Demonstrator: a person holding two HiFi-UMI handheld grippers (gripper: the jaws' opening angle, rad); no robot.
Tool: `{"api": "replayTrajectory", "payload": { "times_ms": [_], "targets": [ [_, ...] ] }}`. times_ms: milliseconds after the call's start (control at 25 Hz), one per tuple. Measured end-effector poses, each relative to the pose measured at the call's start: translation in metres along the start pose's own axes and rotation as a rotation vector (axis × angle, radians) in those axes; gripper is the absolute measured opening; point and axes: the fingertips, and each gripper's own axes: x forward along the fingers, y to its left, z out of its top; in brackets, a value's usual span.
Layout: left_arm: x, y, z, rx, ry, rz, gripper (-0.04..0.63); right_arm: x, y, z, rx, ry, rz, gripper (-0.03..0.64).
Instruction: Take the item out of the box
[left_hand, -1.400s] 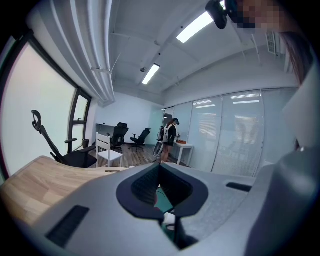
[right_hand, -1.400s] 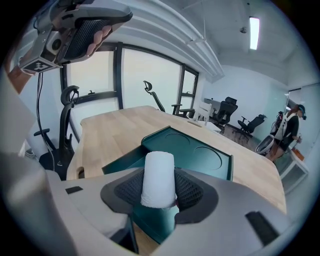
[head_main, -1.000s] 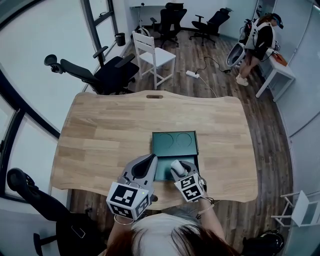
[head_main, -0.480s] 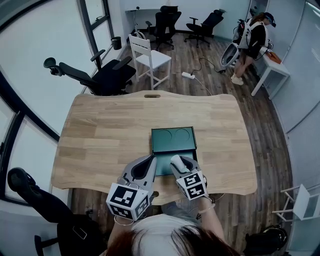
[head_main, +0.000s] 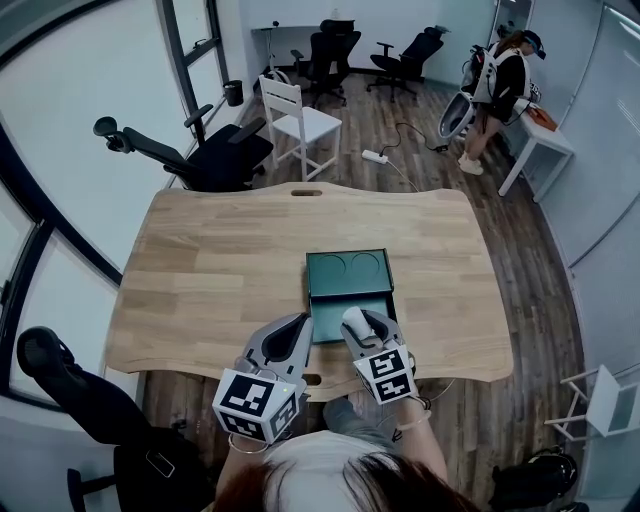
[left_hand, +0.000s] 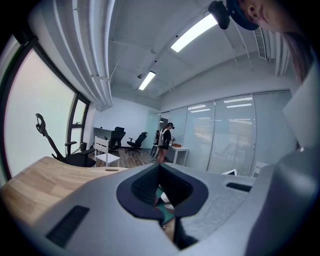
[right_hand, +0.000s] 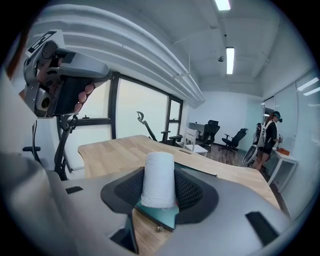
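A dark green box (head_main: 328, 308) lies open on the wooden table (head_main: 220, 270), its lid (head_main: 348, 272) folded back. My right gripper (head_main: 360, 322) is shut on a white cylindrical roll (head_main: 353, 322) and holds it upright just above the box's near end. In the right gripper view the roll (right_hand: 159, 180) stands between the dark pads of the right gripper (right_hand: 159, 189), with a green corner of the box (right_hand: 164, 214) below. My left gripper (head_main: 303, 322) hovers at the box's near left corner, its jaws together and empty. The left gripper (left_hand: 159, 172) frames a sliver of box (left_hand: 165, 214).
The table's near edge (head_main: 320, 378) lies right under both grippers. Beyond the table stand a black office chair (head_main: 200, 150) and a white chair (head_main: 298, 118). A person (head_main: 495, 85) stands by a white desk (head_main: 545, 135) at the far right. A power strip (head_main: 377, 155) lies on the floor.
The right gripper has risen with the white roll, lifting it clear of the box. The left gripper has shifted slightly beside the box's near left corner.
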Motion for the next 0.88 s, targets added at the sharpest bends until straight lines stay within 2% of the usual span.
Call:
{"api": "replayTrajectory", "payload": {
  "times_ms": [480,880],
  "targets": [
    [-0.045,-0.016,-0.008,-0.008,-0.022,-0.010,0.006,-0.047,0.019,0.036,0.027,-0.123,-0.068,0.198],
    [-0.080,-0.028,-0.018,-0.012,-0.030,-0.011,0.006,-0.080,0.039,0.046,0.037,-0.191,-0.091,0.198]
  ]
}}
